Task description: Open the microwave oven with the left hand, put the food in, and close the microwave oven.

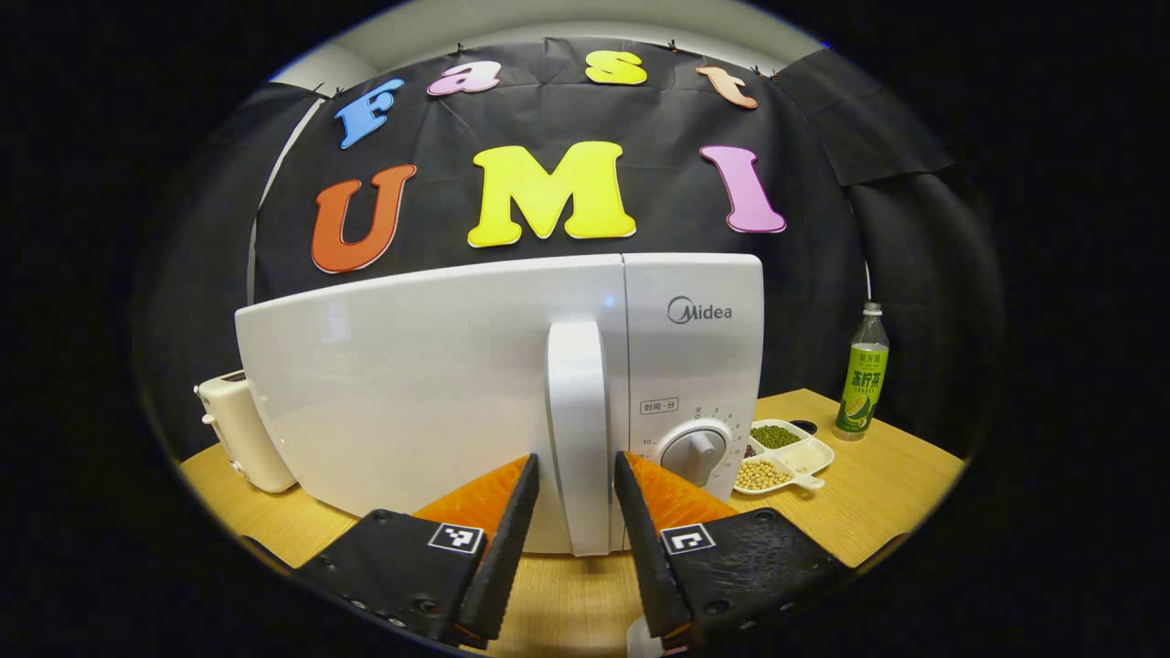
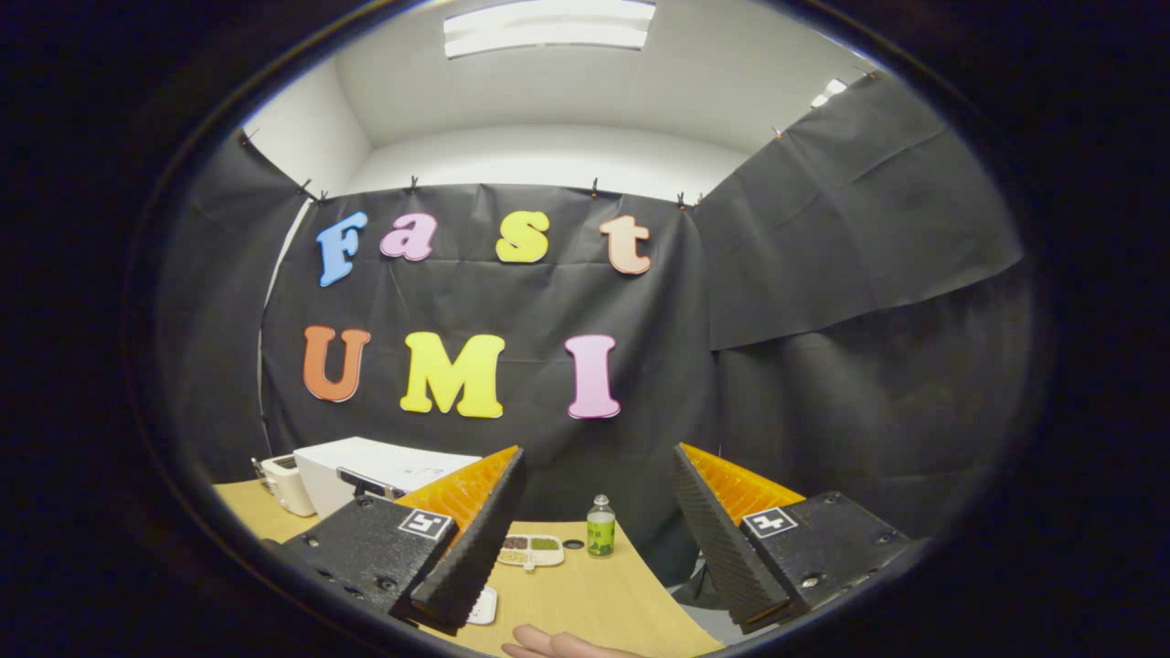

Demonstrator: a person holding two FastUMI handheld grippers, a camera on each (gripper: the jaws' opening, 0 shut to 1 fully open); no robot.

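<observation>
The white microwave [image 1: 411, 384] stands on the wooden table [image 1: 877, 493] with its door looking closed. My left gripper [image 1: 576, 460] is right at the door, one finger on each side of the vertical handle [image 1: 578, 393], with narrow gaps still showing. A white divided dish of beans and grains [image 1: 784, 454] lies to the right of the microwave. In the right gripper view the microwave [image 2: 384, 471] and the dish [image 2: 530, 550] sit far below. My right gripper [image 2: 594, 512] hangs open above the table with nothing between its fingers.
A cream toaster [image 1: 242, 434] stands left of the microwave. A green drink bottle [image 1: 863, 375] is behind the dish near the back right. A small white object [image 2: 483, 605] lies near the front edge, beside a person's hand [image 2: 558, 644].
</observation>
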